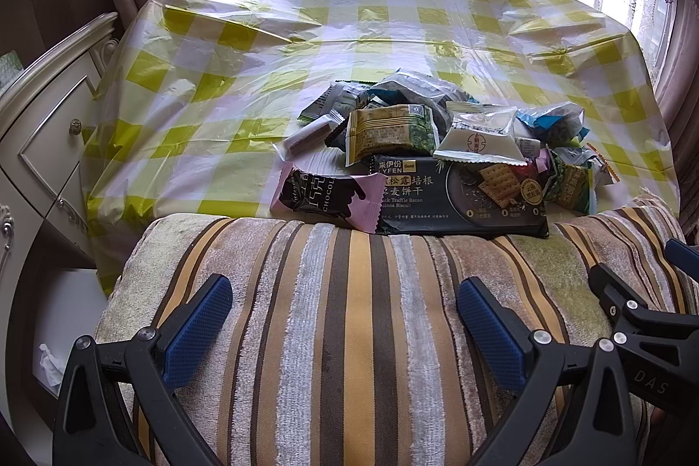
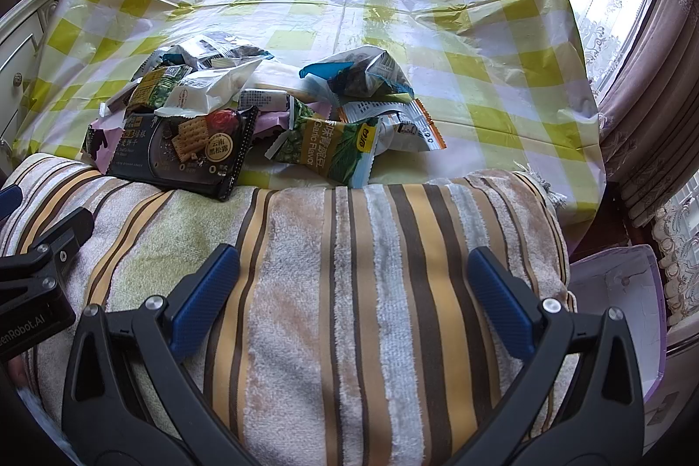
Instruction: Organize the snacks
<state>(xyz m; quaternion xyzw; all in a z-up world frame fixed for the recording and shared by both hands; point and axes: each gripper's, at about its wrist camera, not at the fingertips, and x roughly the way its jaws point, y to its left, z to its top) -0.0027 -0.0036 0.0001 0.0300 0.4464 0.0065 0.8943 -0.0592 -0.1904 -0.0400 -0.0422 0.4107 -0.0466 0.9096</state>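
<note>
Heap of mixed foil snack packets (image 1: 437, 147) sits mid-frame on yellow-checked plastic tablecloth (image 1: 218, 81). L gripper (image 1: 345, 313) & R gripper (image 2: 354, 278) both spread wide, empty, over striped towel (image 2: 371, 269) at frame bottom, prob. poised to start sorting.

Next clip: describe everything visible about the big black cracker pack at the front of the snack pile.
The black cracker pack is a long, flat, glossy wrapper printed with square crackers, Chinese text and "Truffle Bacon". It looks sealed and lies flat at the pile's near edge on the checked tablecloth, its front edge reaching the striped towel. A pink chocolate wrapper overlaps its left end, and a white sachet rests on its top edge. Neither gripper touches it.
</note>
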